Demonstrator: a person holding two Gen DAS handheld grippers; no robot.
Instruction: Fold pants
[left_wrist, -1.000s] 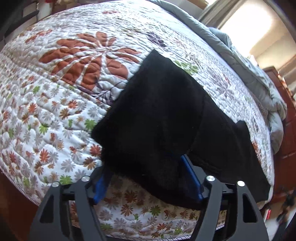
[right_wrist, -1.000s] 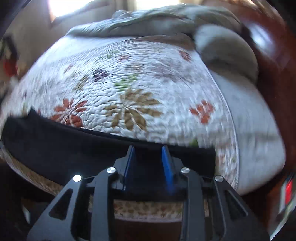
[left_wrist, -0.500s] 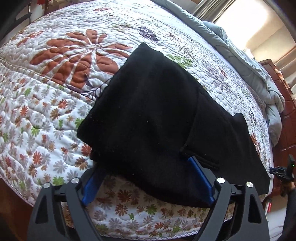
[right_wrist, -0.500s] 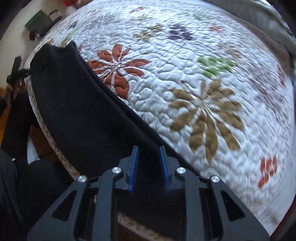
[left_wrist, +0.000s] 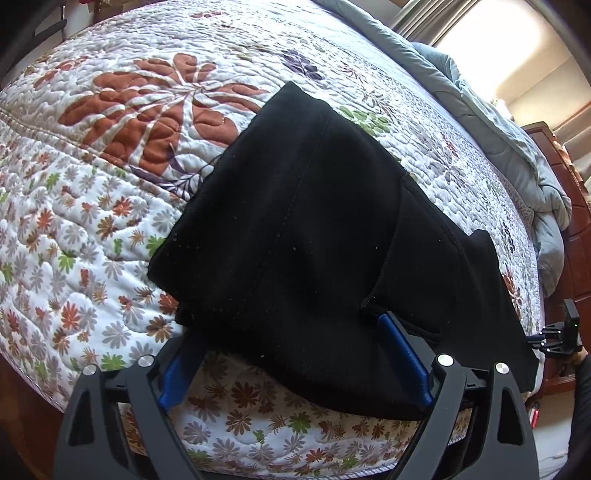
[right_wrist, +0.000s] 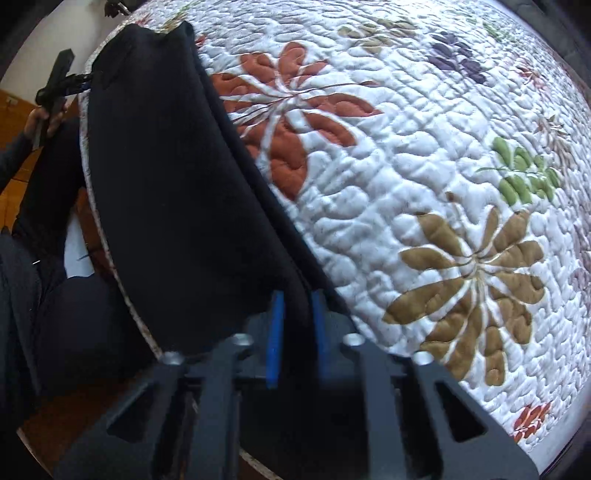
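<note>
Black pants (left_wrist: 303, 229) lie folded lengthwise along the near edge of a floral quilt (left_wrist: 110, 177), their near edge hanging slightly over the bed side. My left gripper (left_wrist: 291, 354) is wide open, its blue pads either side of the pants' near end, with cloth draped over the gap. In the right wrist view the pants (right_wrist: 166, 192) stretch away to the left. My right gripper (right_wrist: 297, 325) is shut on the pants' edge at the other end. The left gripper shows far off in that view (right_wrist: 55, 88).
A grey blanket (left_wrist: 509, 140) is bunched at the far right of the bed beside a dark wooden headboard (left_wrist: 576, 236). The person's dark-clothed legs (right_wrist: 44, 302) and a wooden floor (right_wrist: 14, 122) are left of the bed.
The left gripper's jaws opened wider and drew back slightly from the pants. The right wrist view swung from facing the headboard to looking along the pants, still pinching the edge.
</note>
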